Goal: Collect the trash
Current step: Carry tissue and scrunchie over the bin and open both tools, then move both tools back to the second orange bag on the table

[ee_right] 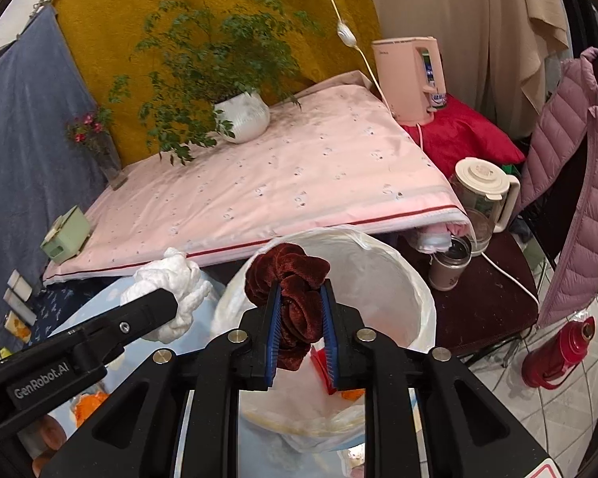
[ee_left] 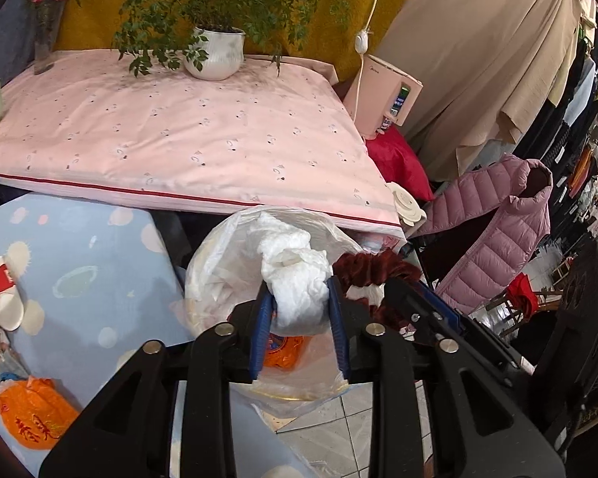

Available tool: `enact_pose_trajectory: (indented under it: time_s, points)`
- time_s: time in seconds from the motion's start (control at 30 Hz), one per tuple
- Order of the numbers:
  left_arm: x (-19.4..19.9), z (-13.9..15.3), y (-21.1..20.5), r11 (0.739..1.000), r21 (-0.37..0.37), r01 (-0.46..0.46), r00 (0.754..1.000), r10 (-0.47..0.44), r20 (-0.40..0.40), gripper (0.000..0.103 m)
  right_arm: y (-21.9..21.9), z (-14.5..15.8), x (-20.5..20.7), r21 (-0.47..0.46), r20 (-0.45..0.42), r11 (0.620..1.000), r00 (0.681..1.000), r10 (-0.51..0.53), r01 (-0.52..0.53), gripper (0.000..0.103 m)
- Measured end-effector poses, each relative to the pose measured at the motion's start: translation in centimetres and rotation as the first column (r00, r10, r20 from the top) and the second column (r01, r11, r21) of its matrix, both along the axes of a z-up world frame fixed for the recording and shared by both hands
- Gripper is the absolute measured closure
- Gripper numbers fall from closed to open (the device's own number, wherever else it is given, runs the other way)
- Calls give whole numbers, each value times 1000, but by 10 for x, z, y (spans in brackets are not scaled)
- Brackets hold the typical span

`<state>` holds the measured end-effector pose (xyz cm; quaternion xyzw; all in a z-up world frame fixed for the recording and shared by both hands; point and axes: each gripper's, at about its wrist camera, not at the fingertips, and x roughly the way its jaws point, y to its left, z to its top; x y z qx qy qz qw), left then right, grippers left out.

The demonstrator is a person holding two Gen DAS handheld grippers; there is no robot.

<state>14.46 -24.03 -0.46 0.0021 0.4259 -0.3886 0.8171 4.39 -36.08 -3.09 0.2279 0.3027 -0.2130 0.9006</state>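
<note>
My left gripper [ee_left: 299,302] is shut on a crumpled white tissue wad [ee_left: 295,279] and holds it over the open bin lined with a white plastic bag [ee_left: 215,263]. My right gripper [ee_right: 299,310] is shut on a dark red velvet scrap [ee_right: 291,279] and holds it over the same bin [ee_right: 394,275]. The velvet scrap also shows in the left wrist view [ee_left: 370,269], just right of the tissue. The tissue wad also shows in the right wrist view [ee_right: 175,279], left of the bin. An orange wrapper [ee_left: 283,352] lies inside the bin.
A pink-covered table [ee_left: 187,135] stands behind the bin with a potted plant [ee_left: 215,55]. A blue cloth surface [ee_left: 79,275] at left carries an orange wrapper [ee_left: 32,410]. A kettle [ee_right: 482,199], cup [ee_right: 450,267], red flask [ee_right: 558,354] and pink jacket [ee_right: 578,199] are at right.
</note>
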Motion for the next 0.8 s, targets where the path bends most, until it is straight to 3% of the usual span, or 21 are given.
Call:
enact_pose_trajectory:
  time_s: [0.13, 0.2, 0.5, 0.63, 0.8]
  points:
    - [2, -3, -3, 999, 25, -32, 999, 31, 16, 43, -7, -7, -1, 10, -2, 1000, 1000, -27, 27, 64]
    - [2, -3, -1, 998, 42, -52, 998, 51, 35, 39, -8, -6, -3, 10, -1, 999, 999, -37, 37, 57]
    - [-2, -4, 38, 975, 141, -174, 978, 155, 138, 37, 12, 6, -9, 17, 22, 1000, 1000, -14, 14, 45]
    - [-3, -4, 65, 961, 152, -230, 968, 209, 141, 31, 34, 14, -7, 4, 29, 1000, 999, 25, -25, 42]
    - [-1, -2, 101, 944, 144, -297, 951, 279, 136, 31, 65, 22, -3, -3, 39, 996, 996, 84, -84, 38]
